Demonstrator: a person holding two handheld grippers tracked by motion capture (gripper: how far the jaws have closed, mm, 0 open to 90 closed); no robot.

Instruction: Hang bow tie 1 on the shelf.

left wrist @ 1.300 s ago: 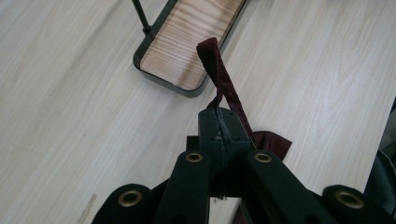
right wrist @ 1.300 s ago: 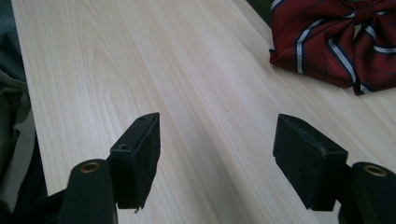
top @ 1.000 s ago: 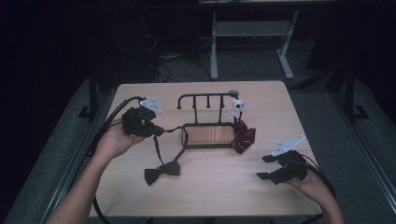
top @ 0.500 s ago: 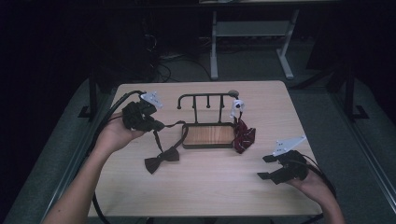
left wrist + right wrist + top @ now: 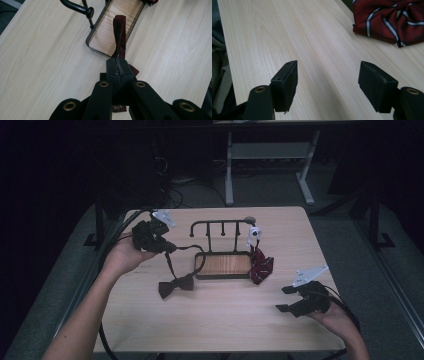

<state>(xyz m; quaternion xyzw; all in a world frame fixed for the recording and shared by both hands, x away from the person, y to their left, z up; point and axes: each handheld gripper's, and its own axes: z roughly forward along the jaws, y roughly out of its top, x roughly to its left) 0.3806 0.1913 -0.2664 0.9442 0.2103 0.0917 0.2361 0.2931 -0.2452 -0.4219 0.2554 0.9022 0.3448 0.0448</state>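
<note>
Nearest the person, the right tool [image 5: 291,299] rests low on the pale wooden bench [image 5: 210,330] near its front right corner, its jaws spread wide with bare wood between them. Just beyond it, in the right gripper view, lies the red bow tie with white and blue stripes [image 5: 387,20], crumpled against the right end of the tray.

Further in and to the left, the dark maroon bow tie on a thin fabric strap [image 5: 176,285] has its bow on the bench just beside the tray's front left corner. Its strap rises in a loop to the left tool [image 5: 167,247], which is clenched on the band; the left gripper view shows the pads pressed flat together with the strap [image 5: 119,32] pinched between them. The strap is light, soft and limp, so it will sag and swing rather than hold a shape. A grip on the band itself, near the loop's top, looks best for draping it over a peg.

Beyond that stands the shallow tray with a wooden floor and black metal rim [image 5: 200,270]; part of the strap trails over its left end, otherwise the floor looks bare. Behind it rises the black metal rack with hanging pegs [image 5: 220,224], nothing hung on it yet.
</note>
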